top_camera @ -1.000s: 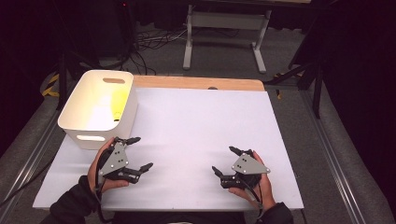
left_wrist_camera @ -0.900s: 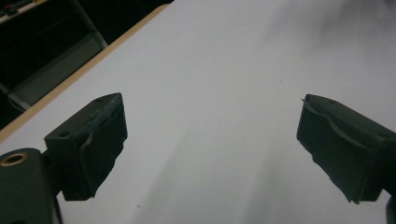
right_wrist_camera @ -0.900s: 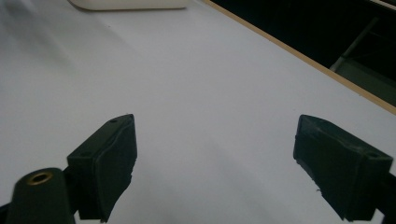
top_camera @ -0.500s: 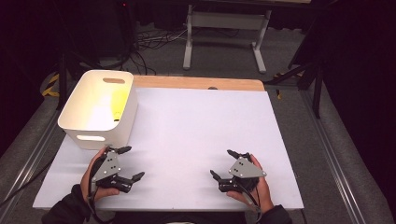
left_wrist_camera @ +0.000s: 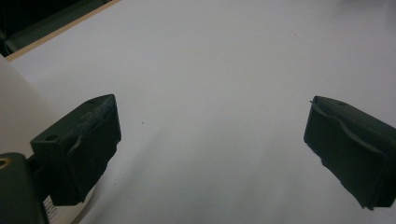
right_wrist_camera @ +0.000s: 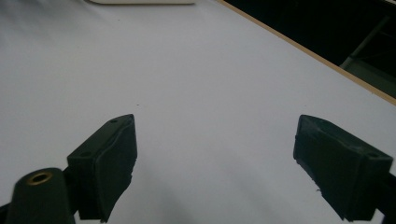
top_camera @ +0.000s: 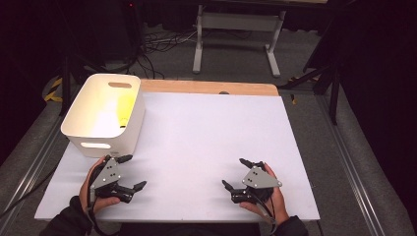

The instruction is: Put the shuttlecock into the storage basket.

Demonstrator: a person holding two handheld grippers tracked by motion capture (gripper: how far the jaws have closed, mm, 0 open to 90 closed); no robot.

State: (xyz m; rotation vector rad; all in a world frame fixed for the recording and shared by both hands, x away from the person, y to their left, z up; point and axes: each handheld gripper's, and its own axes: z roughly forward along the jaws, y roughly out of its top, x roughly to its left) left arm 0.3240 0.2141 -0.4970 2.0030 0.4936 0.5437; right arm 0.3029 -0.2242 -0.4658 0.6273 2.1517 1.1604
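My left gripper (top_camera: 133,172) rests low over the white table sheet (top_camera: 206,137) near the front left, just in front of a white bin (top_camera: 81,128). It is open, and in the left gripper view its gripper (left_wrist_camera: 212,140) has wide-apart jaws with bare sheet between them. My right gripper (top_camera: 235,173) sits near the front right, also open. The right gripper view shows its gripper (right_wrist_camera: 215,154) spread over bare sheet, holding nothing. A hand grips each one from the near edge.
The bin's inside shows a yellow patch (top_camera: 125,105); what it is cannot be told. Its wall (left_wrist_camera: 14,107) is close beside my left jaw. A wooden strip (top_camera: 206,87) edges the table's far side, with a metal stand (top_camera: 236,29) and cables on the floor beyond.
My left gripper has drawn back toward the near edge and a little to the left. The right gripper has barely shifted toward the near edge. Both stay open.
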